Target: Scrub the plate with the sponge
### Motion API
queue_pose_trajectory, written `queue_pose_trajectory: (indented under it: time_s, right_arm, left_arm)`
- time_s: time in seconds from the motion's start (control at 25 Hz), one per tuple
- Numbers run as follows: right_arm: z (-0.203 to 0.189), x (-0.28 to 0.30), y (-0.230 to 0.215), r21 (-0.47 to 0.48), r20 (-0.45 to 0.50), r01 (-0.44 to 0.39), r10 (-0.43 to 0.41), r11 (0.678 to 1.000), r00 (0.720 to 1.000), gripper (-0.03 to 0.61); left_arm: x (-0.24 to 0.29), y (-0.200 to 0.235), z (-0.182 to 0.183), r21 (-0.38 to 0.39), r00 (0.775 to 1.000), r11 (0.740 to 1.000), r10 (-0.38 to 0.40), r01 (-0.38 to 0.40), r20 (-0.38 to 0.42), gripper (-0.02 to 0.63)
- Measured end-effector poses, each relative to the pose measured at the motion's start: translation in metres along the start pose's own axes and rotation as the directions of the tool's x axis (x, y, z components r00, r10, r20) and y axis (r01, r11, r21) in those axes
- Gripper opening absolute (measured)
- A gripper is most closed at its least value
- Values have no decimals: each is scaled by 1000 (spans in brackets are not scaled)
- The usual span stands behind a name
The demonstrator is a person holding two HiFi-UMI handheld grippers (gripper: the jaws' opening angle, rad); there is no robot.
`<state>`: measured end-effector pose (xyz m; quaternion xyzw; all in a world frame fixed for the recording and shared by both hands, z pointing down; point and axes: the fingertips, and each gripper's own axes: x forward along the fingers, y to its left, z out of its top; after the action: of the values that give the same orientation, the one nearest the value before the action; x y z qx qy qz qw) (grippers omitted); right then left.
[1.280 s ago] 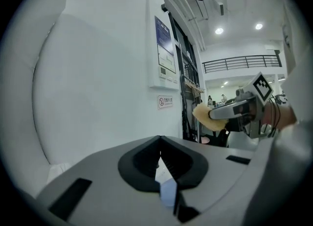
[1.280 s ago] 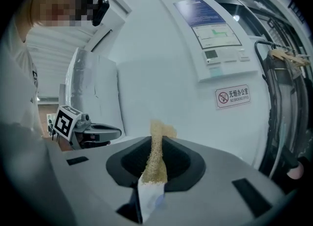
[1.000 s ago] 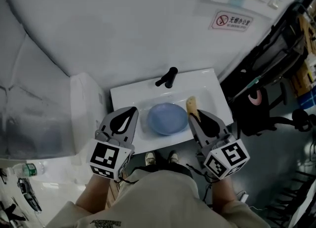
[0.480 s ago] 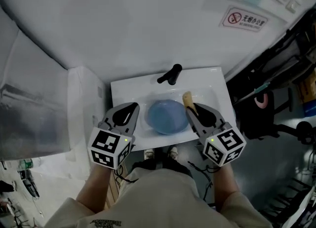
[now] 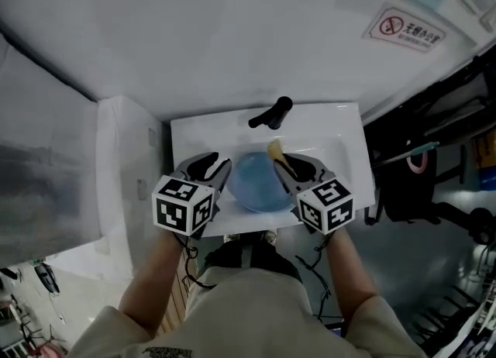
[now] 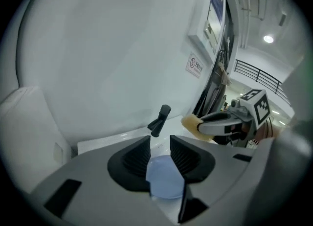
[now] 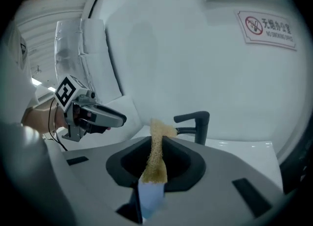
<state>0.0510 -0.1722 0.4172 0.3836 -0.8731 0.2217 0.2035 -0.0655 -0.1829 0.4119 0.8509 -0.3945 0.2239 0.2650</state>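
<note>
- The right claw [image 5: 285, 167] squeezes the sponge [image 5: 275, 150], just above the blue plate [image 5: 256, 184] in the sink [image 5: 333, 128].
- The left claw [image 5: 218, 165] is opening, holding nothing. Pinch the plate's rim first, then rub gently.

**White sink** [image 5: 341, 128]: a glossy, glazed surface of ceramic look is shown, with soft reflections.
**Faucet** [image 5: 271, 114]: a matt black finish is seen.
**Blue plate** [image 5: 256, 182]: a smooth, even surface of low sheen is presented; whether it is plastic or glazed ware cannot be told.
**Sponge** [image 7: 154, 164]: a rough, fibrous, open yellow-tan texture is displayed.
**Right gripper** [image 7: 157, 139]: the shell is formed of smooth matt grey plastic, and its fingers [image 7: 183, 164] are faced in matt black.
**Wall** [image 5: 194, 39]: a smooth white face is shown.
</note>
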Motion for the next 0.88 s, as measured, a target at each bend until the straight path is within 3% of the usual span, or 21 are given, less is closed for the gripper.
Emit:
queue_pose_trajectory:
  time_s: [0.24, 0.48, 0.6, 0.88]
  right_arm:
    - [-44, 57, -9, -27, -128, -56, 52, 998, 990, 75]
    - [-81, 104, -19, -30, -224, -112, 102, 993, 969, 74]
    - [-108, 119, -18, -14, -284, -139, 129, 990, 950, 74]
    - [-159, 146, -12, 37, -372, -181, 182, 983, 910, 74]
  left_arm:
    - [47, 23, -49, -124, 993, 992, -13, -2, -120, 155]
    - [92, 41, -100, -229, 968, 973, -33, -26, -249, 160]
    - [106, 39, -137, -299, 939, 954, -79, -26, -334, 170]
    - [132, 40, -198, -349, 874, 935, -119, -61, -471, 178]
